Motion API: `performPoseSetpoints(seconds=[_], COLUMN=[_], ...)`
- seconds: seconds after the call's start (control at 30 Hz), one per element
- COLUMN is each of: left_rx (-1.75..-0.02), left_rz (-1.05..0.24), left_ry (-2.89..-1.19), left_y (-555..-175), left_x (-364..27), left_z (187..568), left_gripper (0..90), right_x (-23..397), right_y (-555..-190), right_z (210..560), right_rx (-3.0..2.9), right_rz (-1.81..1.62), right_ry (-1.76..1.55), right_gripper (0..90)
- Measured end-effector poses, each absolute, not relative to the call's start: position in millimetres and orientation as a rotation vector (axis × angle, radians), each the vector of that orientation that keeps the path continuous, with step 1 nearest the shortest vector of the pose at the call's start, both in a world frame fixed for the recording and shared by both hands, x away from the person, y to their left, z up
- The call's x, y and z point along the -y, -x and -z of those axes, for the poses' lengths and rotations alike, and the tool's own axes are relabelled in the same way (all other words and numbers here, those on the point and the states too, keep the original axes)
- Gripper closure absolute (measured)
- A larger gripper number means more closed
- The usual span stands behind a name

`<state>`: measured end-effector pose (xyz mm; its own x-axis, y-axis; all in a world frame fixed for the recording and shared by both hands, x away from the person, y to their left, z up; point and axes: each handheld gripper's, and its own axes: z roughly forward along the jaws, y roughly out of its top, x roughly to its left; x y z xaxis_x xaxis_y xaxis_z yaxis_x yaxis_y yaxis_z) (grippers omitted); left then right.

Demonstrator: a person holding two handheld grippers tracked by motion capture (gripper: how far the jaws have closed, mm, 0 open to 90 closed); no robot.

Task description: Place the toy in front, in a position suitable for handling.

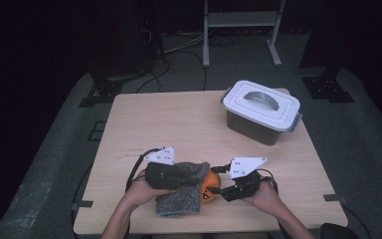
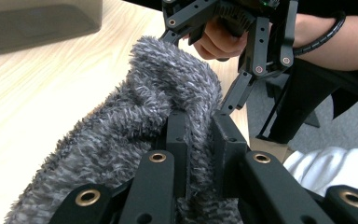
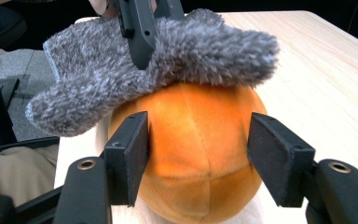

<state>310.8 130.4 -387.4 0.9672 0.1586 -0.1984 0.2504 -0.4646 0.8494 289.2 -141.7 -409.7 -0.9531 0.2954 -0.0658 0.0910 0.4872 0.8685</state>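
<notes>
Left gripper [image 1: 179,175]: jaws clamped on fold of fuzzy grey sock [image 2: 158,116], holding it draped over top of orange plush ball [image 3: 196,149]. Right gripper [image 3: 198,158]: jaws apart, pads flanking ball's sides, not pressing. Ball sits on wooden table [image 1: 179,124] at near edge, between both hands, directly ahead of right jaws. Sock's long axis runs across ball, toward left hand. Lidded grey bin [image 1: 261,112] well apart, far right.

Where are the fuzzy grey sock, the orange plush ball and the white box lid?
fuzzy grey sock [image 2: 168,84], left gripper view, on its fluffy top fold.
orange plush ball [image 3: 198,140], right gripper view, on its front between the jaws.
white box lid [image 1: 261,104], high view, by its handle.
</notes>
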Motion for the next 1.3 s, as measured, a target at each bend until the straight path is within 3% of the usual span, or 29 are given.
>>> performPoseSetpoints(seconds=[0.4, 0.83, 1.0, 1.13, 1.23, 1.3], left_rx=[-0.241, -0.379, -0.396, -0.369, -0.331, -0.330], left_rz=[0.114, 0.084, 0.108, 0.145, 0.174, 0.153], left_ry=[-2.082, -2.056, -2.045, -2.039, -2.044, -2.058], left_y=[-301.8, -317.6, -320.2, -318.3, -315.7, -314.5], left_x=[-113.8, -154.1, -157.1, -148.4, -139.4, -137.8], left_z=[378.7, 389.3, 393.5, 396.8, 396.8, 395.1], left_gripper=[79.3, 78.8, 78.9, 78.9, 78.9, 78.9], right_x=[133.9, 159.7, 166.3, 166.7, 161.8, 156.8], right_y=[-280.6, -299.3, -303.6, -303.0, -301.5, -298.8], right_z=[413.4, 421.4, 421.3, 410.4, 409.8, 412.9], right_rx=[-2.516, -2.581, -2.617, -2.600, -2.592, -2.591], right_rz=[-1.440, -1.432, -1.427, -1.502, -1.499, -1.453], right_ry=[-0.267, -0.389, -0.405, -0.393, -0.394, -0.372], right_gripper=[48.1, 51.8, 49.2, 35.6, 34.5, 38.6])
